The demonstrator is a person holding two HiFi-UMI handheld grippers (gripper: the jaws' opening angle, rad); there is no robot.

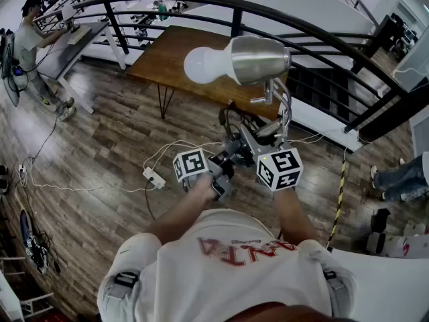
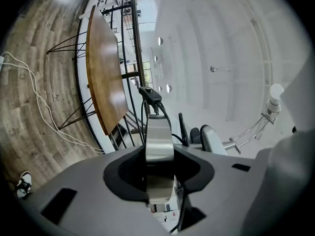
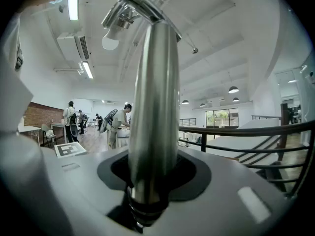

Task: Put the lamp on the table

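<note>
Two grippers hold the lamp (image 1: 260, 60) in mid-air, apart from the wooden desk (image 1: 167, 56) ahead. Left gripper (image 2: 158, 154): jaws closed on the flat metal base (image 2: 159, 136), below its black cord (image 2: 150, 95). Right gripper (image 3: 150, 166): jaws clamped on the steel stem (image 3: 152, 107).

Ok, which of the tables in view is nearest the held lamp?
The brown wooden table on thin black legs, just beyond the bulb of the lamp. The pale desk where a person works stands farther off, upper left.
</note>
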